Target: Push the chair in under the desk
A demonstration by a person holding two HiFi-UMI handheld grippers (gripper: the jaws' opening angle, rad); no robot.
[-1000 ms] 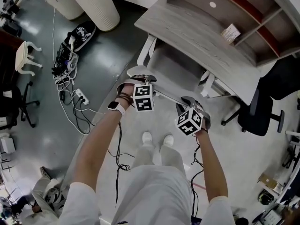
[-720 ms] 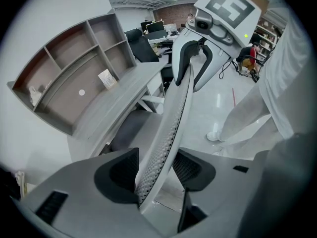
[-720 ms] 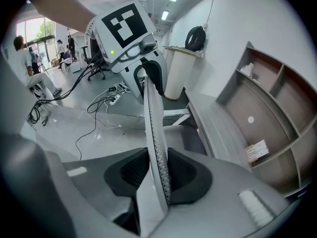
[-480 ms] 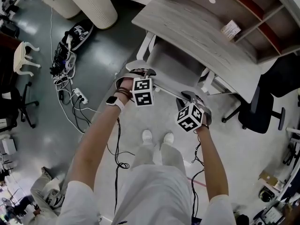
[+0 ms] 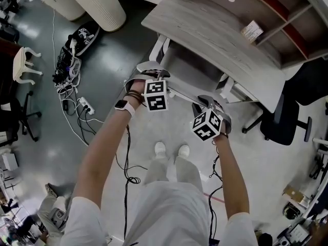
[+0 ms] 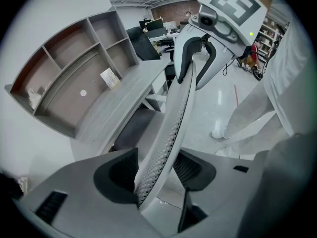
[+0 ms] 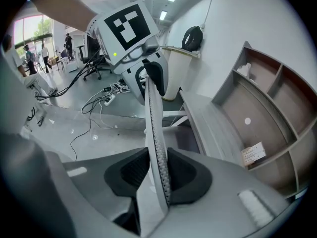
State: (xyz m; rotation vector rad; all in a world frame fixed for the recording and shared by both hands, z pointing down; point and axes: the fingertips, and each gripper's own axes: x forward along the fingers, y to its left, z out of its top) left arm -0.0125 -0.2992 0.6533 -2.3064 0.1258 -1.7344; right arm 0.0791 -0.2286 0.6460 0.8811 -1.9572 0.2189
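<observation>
A white-framed chair with a grey seat (image 5: 187, 70) stands half under the grey wooden desk (image 5: 215, 35). The thin top edge of its mesh backrest (image 5: 179, 94) runs between my two grippers. My left gripper (image 5: 149, 82) is shut on the left end of the backrest (image 6: 173, 118), which stands upright between the dark pads (image 6: 119, 175). At the right end my right gripper (image 5: 214, 110) clamps the same backrest (image 7: 154, 123) between its pads (image 7: 185, 175). Both grippers point steeply down, and the desk edge (image 6: 124, 103) lies just beyond the seat.
A black office chair (image 5: 287, 117) stands right of the desk. A power strip and tangled cables (image 5: 77, 101) lie on the floor at left, beyond them a white ribbed pedestal (image 5: 102, 4). A shelf unit with a paper card (image 5: 251, 33) sits on the desk. My feet (image 5: 171, 150) are behind the chair.
Both grippers have moved a little toward the desk with the backrest in them, and the seat sits further under the desk top.
</observation>
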